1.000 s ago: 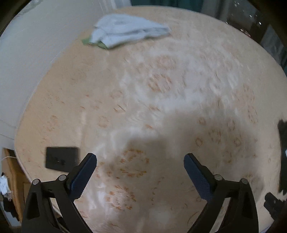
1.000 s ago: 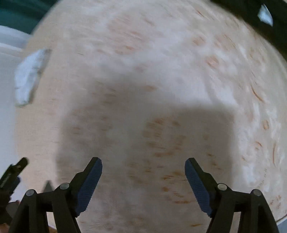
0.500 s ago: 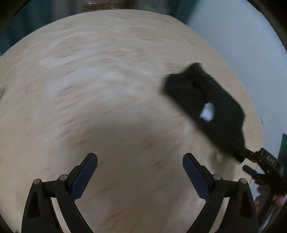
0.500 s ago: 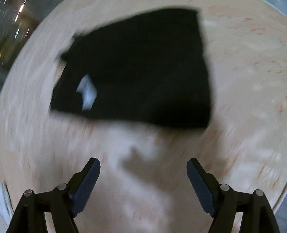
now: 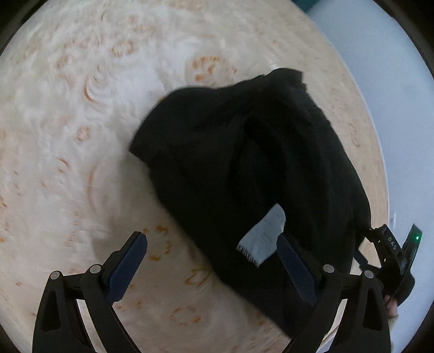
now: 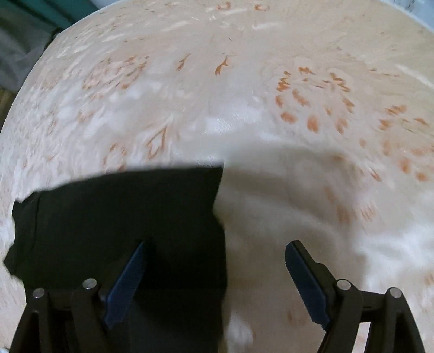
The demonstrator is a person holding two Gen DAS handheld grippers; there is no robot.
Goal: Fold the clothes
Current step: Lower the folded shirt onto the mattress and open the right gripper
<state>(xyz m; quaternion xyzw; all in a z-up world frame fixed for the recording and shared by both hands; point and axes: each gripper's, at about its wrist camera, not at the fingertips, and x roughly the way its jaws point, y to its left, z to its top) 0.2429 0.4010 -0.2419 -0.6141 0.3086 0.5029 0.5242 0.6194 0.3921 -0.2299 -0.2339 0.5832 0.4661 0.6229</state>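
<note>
A black garment lies crumpled on a cream bedspread with an orange floral pattern, with a white label showing near its lower edge. My left gripper is open just above the bed; its right finger is over the garment's near edge by the label. In the right wrist view the same black garment fills the lower left. My right gripper is open, straddling the garment's right edge, left finger over the cloth, right finger over bare bedspread.
The right gripper's body with a green light shows at the left wrist view's right edge. A pale wall lies beyond the bed's right edge. Dark teal curtains are at the upper left of the right wrist view.
Both grippers swung across the bed from bare bedspread to the black garment and came down close to it. The folded pale cloth seen earlier is out of view. Both stayed open.
</note>
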